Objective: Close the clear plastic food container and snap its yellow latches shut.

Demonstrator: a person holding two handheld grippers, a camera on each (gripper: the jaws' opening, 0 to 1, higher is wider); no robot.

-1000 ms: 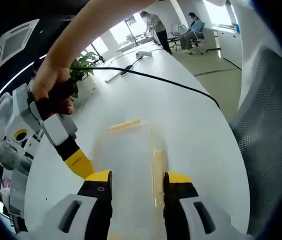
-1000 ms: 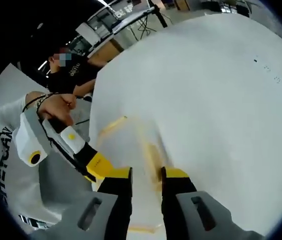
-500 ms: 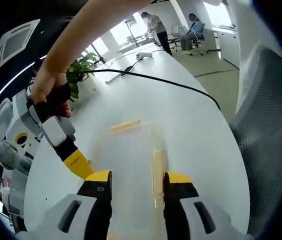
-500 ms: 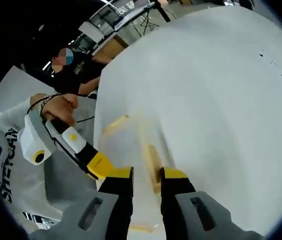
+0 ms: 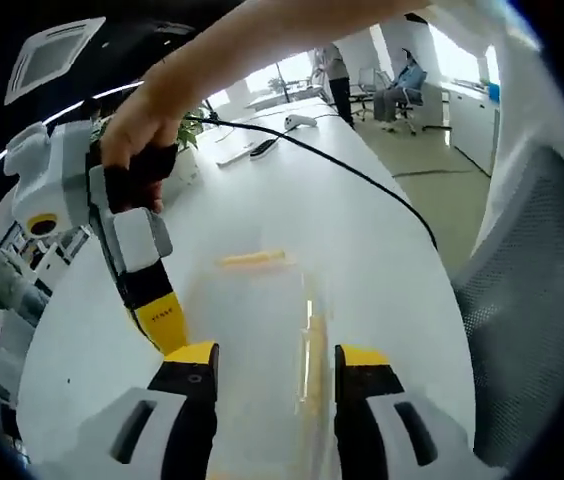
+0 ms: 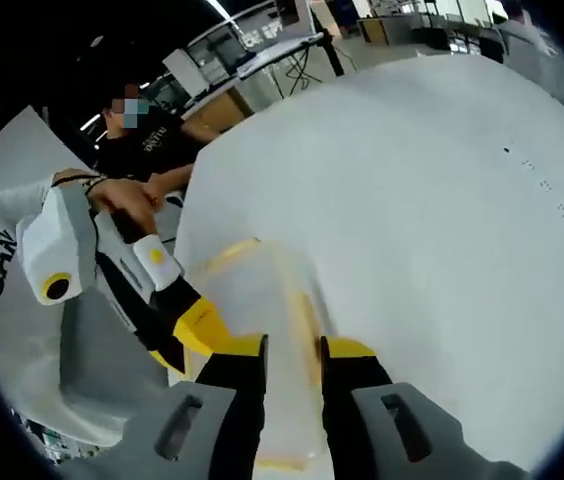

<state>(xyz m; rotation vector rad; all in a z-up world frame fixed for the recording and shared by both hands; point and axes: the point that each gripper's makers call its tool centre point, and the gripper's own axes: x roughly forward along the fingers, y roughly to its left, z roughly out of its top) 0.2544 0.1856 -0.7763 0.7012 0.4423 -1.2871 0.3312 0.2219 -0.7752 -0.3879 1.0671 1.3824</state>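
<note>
While both grippers sit low over the white table, this is what shows:
container: clear plastic food container (image 5: pixel 257 340) lies on the white table (image 5: pixel 382 250), toward the near edge in the left gripper view, just ahead of the jaw tips; same container (image 6: pixel 262 330) in the right gripper view, close to the table's left edge.
latches: far yellow latch (image 5: pixel 252 259) runs along the container's far rim; side yellow latch (image 5: pixel 311 350) runs along its right rim, just beside the right jaw tip. In the right gripper view, a latch (image 6: pixel 230 252) at the far corner and another (image 6: pixel 302 320) between the jaw tips. Whether any latch is snapped down, cannot tell, blurred.
left gripper: left gripper (image 5: pixel 274 355) has jaws parted with the container's near part in the gap; no visible squeeze on the container, reads as released. Seen from the side in the right gripper view (image 6: pixel 197 335), held by a hand (image 6: pixel 127 195).
right gripper: right gripper (image 6: pixel 293 348) has jaws close together, narrow gap over the side latch; whether they clamp it, cannot tell. In the left gripper view it comes in at the left (image 5: pixel 167 325), yellow tip down beside the container's left side, held by a hand (image 5: pixel 147 140).
background: black cable (image 5: pixel 362 175) crosses the far part of the table; mesh chair (image 5: pixel 532 300) off the table's right edge; potted plant (image 5: pixel 194 120) at the far left edge.
</note>
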